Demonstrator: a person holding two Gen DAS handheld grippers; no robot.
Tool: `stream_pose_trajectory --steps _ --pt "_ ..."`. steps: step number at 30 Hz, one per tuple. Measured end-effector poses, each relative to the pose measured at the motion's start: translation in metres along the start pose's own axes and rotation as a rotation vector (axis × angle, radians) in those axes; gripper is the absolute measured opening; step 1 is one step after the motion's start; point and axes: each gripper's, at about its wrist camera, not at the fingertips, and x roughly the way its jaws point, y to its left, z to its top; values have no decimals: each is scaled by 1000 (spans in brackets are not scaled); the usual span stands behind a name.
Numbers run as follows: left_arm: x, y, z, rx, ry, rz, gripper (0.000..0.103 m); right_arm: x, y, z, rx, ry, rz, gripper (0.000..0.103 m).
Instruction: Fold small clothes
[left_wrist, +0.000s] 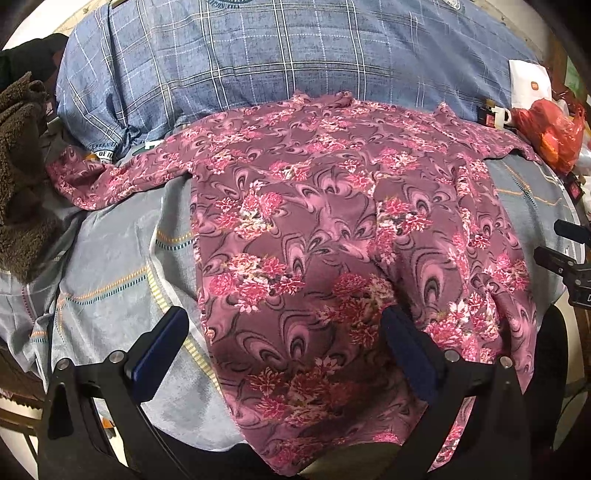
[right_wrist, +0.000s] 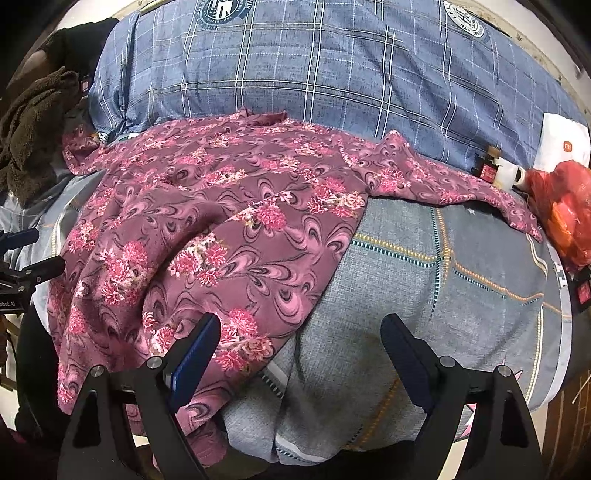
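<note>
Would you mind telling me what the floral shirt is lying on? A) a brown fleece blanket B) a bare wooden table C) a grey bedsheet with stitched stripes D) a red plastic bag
C: the shirt is spread flat on the grey bedsheet, whose striped lines show on both sides of it.

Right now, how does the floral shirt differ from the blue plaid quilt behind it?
The floral shirt is maroon with pink flowers; the blue plaid quilt is denim blue with pale check lines. The shirt lies spread flat with sleeves out; the quilt is bunched into a tall heap. The shirt is thin and smaller; the quilt looks bulky and spans the bed. Both rest on the grey bedsheet.
</note>
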Motion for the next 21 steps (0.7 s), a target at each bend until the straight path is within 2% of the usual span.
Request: stream_pose_trajectory --steps 4,8,10,13,17,21 --pt "3 0 0 -1 8 3 103 3 -1 1 5 2 17 87" --pt "7 3 1 -6 19 4 103 9 -11 1 51 19 59 77" --pt "7 18 4 -42 24 -6 103 14 -19 0 84 39 71 73" --pt "8 46 7 -118 28 24 103 24 -29 -5 142 80 116 65" --pt "21 76 0 -201 95 41 103 37 -24 -9 171 119 205 65" --pt "38 73 -16 -216 183 -12 103 51 -6 -9 151 156 279 63"
